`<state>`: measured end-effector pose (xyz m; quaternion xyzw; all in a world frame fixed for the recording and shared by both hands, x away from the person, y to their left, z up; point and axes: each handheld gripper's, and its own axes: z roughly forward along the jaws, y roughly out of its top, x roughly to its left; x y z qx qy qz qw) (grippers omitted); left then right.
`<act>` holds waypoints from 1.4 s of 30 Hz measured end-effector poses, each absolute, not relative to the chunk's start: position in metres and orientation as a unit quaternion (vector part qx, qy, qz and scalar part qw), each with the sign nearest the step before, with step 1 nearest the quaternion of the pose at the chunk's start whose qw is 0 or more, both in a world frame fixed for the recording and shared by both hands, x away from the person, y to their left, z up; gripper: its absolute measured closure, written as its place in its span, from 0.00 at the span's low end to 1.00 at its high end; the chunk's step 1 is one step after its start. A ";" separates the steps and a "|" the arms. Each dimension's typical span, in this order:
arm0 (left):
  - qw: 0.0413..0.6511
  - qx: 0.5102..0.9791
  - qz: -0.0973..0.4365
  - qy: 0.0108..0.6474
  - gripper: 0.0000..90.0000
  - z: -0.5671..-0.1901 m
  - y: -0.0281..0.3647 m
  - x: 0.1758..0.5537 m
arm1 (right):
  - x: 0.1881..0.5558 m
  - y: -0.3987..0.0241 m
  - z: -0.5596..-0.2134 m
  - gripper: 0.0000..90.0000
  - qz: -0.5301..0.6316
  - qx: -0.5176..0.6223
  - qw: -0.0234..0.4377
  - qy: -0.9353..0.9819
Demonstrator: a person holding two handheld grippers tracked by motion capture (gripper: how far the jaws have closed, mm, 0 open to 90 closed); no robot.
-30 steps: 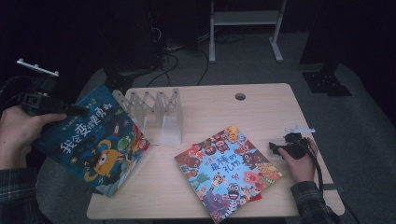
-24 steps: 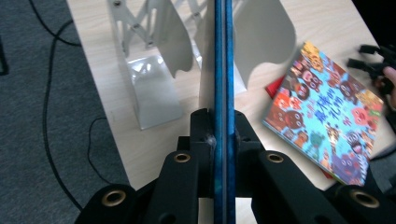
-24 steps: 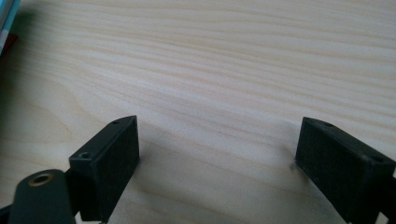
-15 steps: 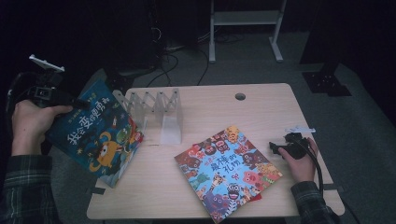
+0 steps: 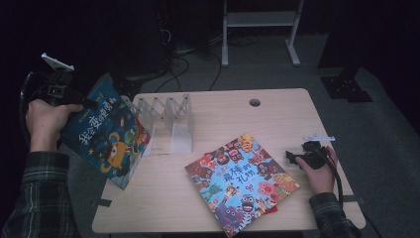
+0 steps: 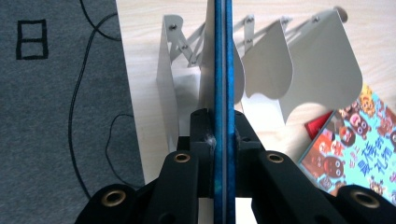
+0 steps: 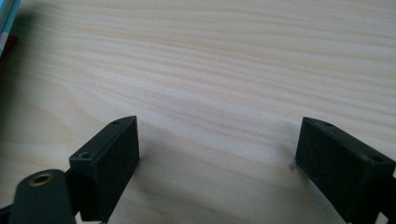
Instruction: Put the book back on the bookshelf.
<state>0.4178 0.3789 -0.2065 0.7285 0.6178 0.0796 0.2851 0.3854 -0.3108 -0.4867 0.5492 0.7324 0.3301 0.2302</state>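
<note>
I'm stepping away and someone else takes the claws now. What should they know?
Left claw: shut on the blue book, held on edge at the table's left edge, lined up with the white rack.
Right claw: open, holding nothing, resting on the table at its right side.
Colourful book lies flat mid-table on something red.
Done: blue book picked up.
Left: probably slot it into the rack, then handle the flat book.

Pale wooden table (image 5: 277, 114), white folding book rack (image 5: 168, 121) standing at its left, colourful picture book (image 5: 240, 181) lying flat near the front
</note>
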 end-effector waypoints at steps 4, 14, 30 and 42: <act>0.290 0.722 0.079 0.624 0.92 -0.207 0.379 0.426 | 0.385 -0.311 -0.487 0.14 0.330 0.549 0.230 0.732; 0.291 0.710 0.077 0.636 0.92 -0.208 0.380 0.448 | 0.385 -0.312 -0.487 0.14 0.334 0.550 0.227 0.731; 0.290 0.718 0.085 0.627 0.91 -0.208 0.372 0.462 | 0.385 -0.310 -0.487 0.14 0.327 0.550 0.232 0.733; 0.278 0.725 0.095 0.623 0.75 -0.210 0.375 0.460 | 0.385 -0.310 -0.487 0.14 0.327 0.549 0.232 0.734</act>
